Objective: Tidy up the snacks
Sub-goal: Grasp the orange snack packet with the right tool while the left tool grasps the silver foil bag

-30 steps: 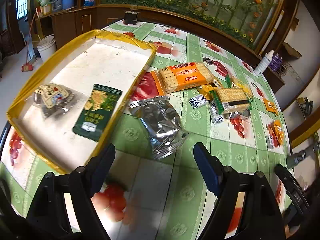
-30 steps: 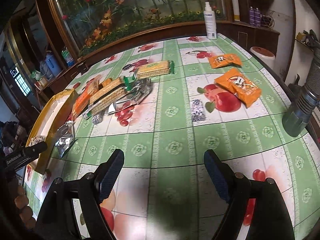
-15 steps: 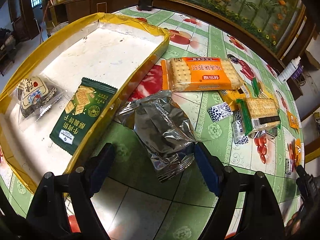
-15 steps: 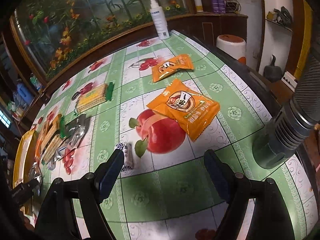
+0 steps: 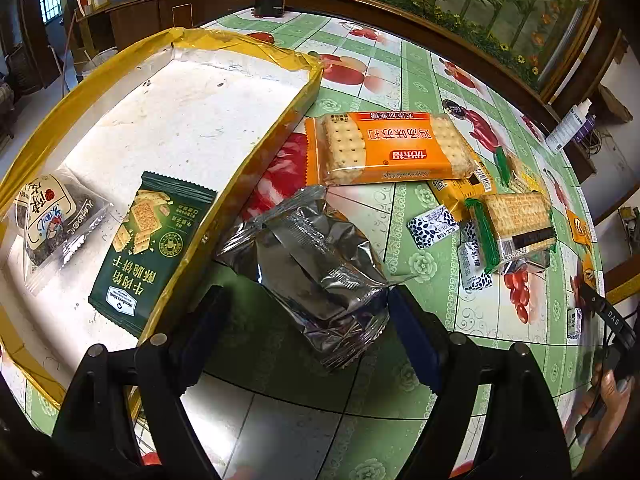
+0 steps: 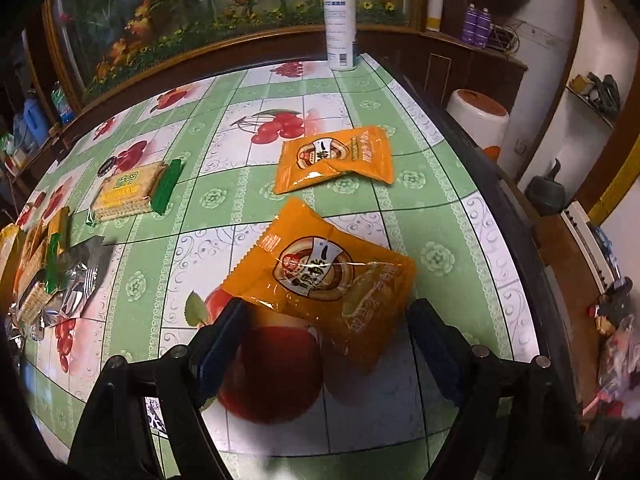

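The left gripper (image 5: 306, 316) is hanging with its jaws wide apart, and the near end of a silver foil snack packet (image 5: 312, 264) is lying between them; the pads are not pressing it yet. This packet is resting on the table just beside the long yellow wall of the tray (image 5: 256, 148). Inside the tray, only 2 snacks are lying near its near end: a dark green cracker packet (image 5: 148, 248) and a clear wrapped sweet (image 5: 52, 216).

The right gripper (image 6: 324, 332) is also standing with jaws apart, around the near corner of an orange snack pouch (image 6: 320, 276), not clamping it. A second orange pouch (image 6: 336, 160) is lying farther, toward the far edge of the table (image 6: 432, 184).

Judging from this, the task is only beginning. At least 7 snacks are waiting outside the tray: the big orange cracker pack (image 5: 384, 148), a green-edged biscuit pack (image 5: 516, 224), a blue patterned small candy (image 5: 432, 226), and the silver and orange ones. Each gripper seems ready to be closing on its packet.
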Demonstrator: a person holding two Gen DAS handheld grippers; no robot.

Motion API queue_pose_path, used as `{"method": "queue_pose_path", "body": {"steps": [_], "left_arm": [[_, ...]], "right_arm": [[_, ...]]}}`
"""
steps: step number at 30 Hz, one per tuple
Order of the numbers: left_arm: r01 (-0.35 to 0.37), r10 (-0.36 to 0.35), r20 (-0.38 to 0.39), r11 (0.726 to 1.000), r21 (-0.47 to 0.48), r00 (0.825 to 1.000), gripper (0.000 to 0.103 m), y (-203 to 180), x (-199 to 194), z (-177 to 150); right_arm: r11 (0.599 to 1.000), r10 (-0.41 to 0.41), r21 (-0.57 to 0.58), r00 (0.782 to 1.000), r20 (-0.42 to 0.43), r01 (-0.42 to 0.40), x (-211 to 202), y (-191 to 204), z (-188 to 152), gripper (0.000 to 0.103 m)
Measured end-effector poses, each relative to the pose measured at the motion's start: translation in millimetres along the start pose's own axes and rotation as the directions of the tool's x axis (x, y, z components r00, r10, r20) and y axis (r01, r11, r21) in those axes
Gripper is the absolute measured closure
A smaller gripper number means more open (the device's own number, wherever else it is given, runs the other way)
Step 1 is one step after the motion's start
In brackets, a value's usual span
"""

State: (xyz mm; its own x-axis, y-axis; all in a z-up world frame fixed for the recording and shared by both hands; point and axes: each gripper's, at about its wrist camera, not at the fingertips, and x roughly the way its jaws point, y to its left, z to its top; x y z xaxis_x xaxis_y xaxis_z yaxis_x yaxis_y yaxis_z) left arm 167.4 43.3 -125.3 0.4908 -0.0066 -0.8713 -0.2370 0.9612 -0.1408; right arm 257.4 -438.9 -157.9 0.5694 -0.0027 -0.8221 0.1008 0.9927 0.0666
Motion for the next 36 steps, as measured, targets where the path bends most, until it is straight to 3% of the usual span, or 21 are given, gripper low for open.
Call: {"method": "queue_pose_path", "body": {"steps": [4,8,12,13,14,17,20,24,26,28,32,36], "left_arm": [[-0.004,0.004,0.000,1.000,0.009,1.000,0.020,-2,2,1],[-0.015,0.015,-0.005,0.999,0.028,1.000,0.018,-6,3,2],[-0.015,0.016,-0.007,0.999,0.037,1.000,0.018,-6,4,2],[-0.018,0.018,-0.004,0.999,0.040,1.000,0.018,-7,4,2],[-0.022,0.022,-0.002,0.999,0.046,1.000,0.018,-8,4,2],[-0.026,0.025,0.008,0.999,0.048,1.000,0.018,-8,4,1],[-0.028,0.028,0.003,0.998,0.052,1.000,0.018,-9,5,1],[-0.015,0.016,-0.015,0.999,0.039,1.000,0.018,-8,5,3],[-0.009,0.009,-0.019,0.999,0.038,1.000,0.018,-6,5,4],[-0.006,0.007,-0.023,0.999,0.039,1.000,0.018,-6,5,5],[0.001,0.000,-0.029,0.999,0.034,1.000,0.018,-4,5,7],[-0.009,0.010,-0.021,0.999,0.034,1.000,0.017,-5,6,5]], "right_arm": [[0.997,0.011,-0.070,0.998,0.056,-0.007,-5,8,10,0.019],[0.978,-0.062,-0.200,0.998,-0.003,0.060,13,25,20,0.017],[0.990,0.025,-0.138,0.998,-0.049,-0.032,18,19,22,0.019],[0.991,0.031,-0.131,0.999,-0.044,-0.037,16,17,20,0.027],[0.990,0.032,-0.133,0.999,-0.036,-0.037,13,17,18,0.042],[0.994,0.053,-0.094,0.998,-0.030,-0.055,5,11,14,0.064],[0.993,0.086,-0.074,0.996,-0.018,-0.087,-4,10,8,0.070],[0.990,0.060,-0.132,0.998,0.003,-0.059,-6,20,8,0.060],[0.985,0.022,-0.174,1.000,0.018,-0.019,-6,28,10,0.028],[0.975,0.009,-0.221,0.998,0.054,0.003,-7,35,14,0.018],[0.963,0.028,-0.270,0.997,0.066,-0.009,-2,44,27,0.018],[0.953,0.019,-0.304,1.000,0.021,-0.012,18,49,39,0.018]]}}
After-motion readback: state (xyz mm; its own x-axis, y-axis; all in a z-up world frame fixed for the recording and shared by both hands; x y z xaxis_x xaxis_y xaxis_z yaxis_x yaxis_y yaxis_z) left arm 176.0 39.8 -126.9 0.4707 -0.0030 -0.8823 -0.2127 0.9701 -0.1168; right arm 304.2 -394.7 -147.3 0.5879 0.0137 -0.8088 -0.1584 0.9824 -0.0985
